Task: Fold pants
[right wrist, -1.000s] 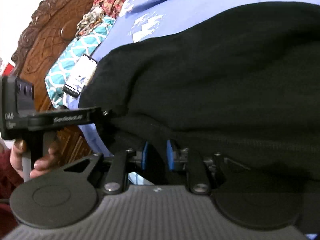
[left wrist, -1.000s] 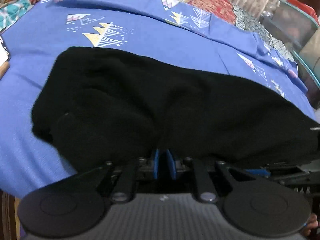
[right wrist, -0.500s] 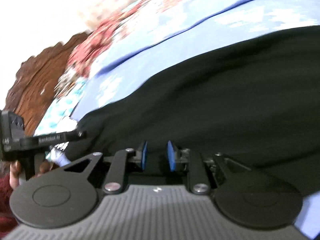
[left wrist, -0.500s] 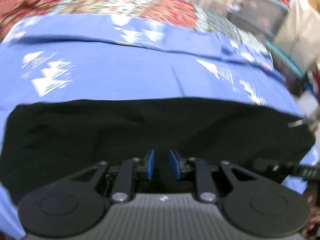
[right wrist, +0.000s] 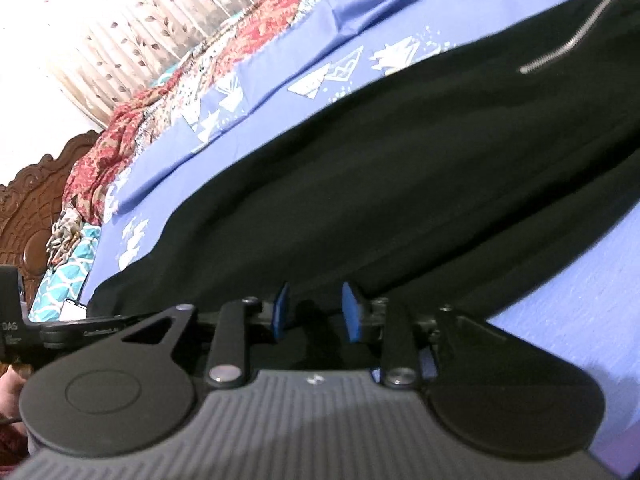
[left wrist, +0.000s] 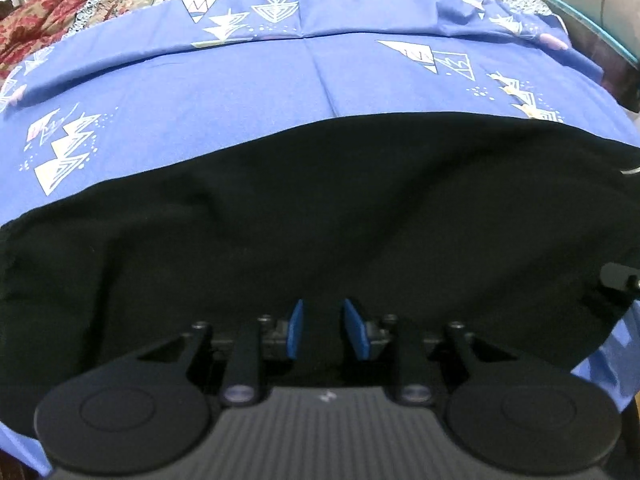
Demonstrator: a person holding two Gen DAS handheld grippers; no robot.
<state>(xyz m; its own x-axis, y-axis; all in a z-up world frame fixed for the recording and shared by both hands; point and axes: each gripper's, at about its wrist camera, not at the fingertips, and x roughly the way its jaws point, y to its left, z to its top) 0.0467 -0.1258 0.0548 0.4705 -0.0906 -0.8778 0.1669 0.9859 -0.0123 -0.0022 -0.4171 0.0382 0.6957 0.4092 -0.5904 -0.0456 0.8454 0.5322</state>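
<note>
Black fabric pants [left wrist: 320, 216] with a silver zip pocket [right wrist: 572, 36] are lying in a long flat band across a blue bedsheet printed with white triangles [left wrist: 240, 92]. The left gripper [left wrist: 325, 332] and right gripper [right wrist: 314, 312] are hovering at the near edge, blue-padded jaws opening, seemingly releasing the cloth so the fold settles; nothing is visibly pinched.

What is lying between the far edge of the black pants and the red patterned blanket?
In the left wrist view, only the blue bedsheet with triangle prints lies between the black pants and the red patterned blanket.
</note>
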